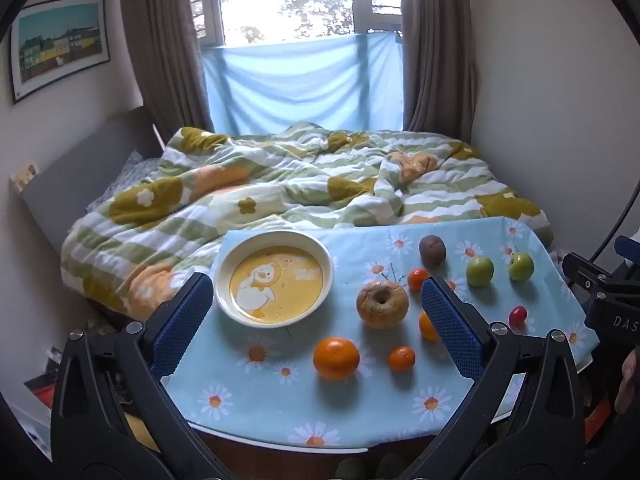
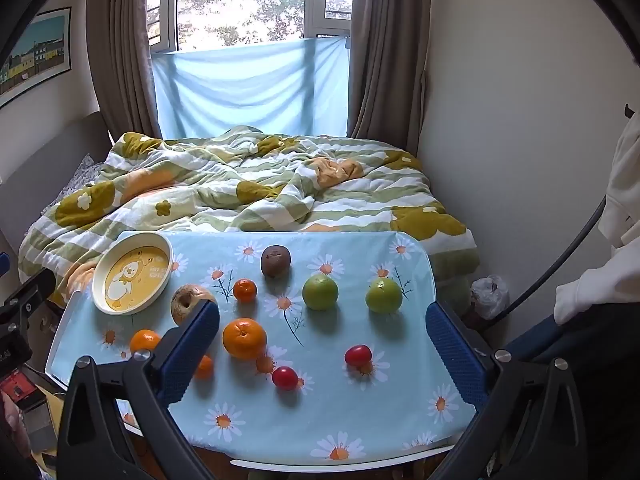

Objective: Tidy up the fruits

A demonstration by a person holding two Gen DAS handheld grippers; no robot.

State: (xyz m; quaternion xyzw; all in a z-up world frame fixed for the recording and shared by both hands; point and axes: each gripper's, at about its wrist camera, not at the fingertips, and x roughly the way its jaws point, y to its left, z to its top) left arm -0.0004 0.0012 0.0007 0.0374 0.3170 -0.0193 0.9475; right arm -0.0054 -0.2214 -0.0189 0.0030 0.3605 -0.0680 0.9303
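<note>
Currently we hold both tools above the near edge of the bench (image 2: 404,432), which is draped in a light blue daisy-print cloth and stands at the foot of a bed (image 2: 248,184) with a rumpled green-striped quilt. Our left tool (image 1: 316,322) has its blue-padded jaws spread as wide as they go, with nothing gripped; they frame the plate and the nearer fruit from above. Our right tool (image 2: 324,350) is likewise spread fully wide and holds nothing.

On the far left of the cloth sits a cream plate (image 2: 158,292) with a yellow duck picture, bare of fruit. Just right of it lies a wrinkled tan apple (image 1: 382,304). A dark brown round fruit (image 2: 275,261) rests toward the far edge, with a small tangerine (image 2: 245,290) near it. Two green apples (image 2: 320,292) (image 2: 383,295) stand side by side on the right. A large orange (image 2: 244,339) lies mid-cloth; another orange (image 2: 145,341) and a small tangerine (image 2: 204,367) sit nearer us on the left. Two red cherry tomatoes (image 2: 285,377) (image 2: 358,355) lie apart at the front.
</note>
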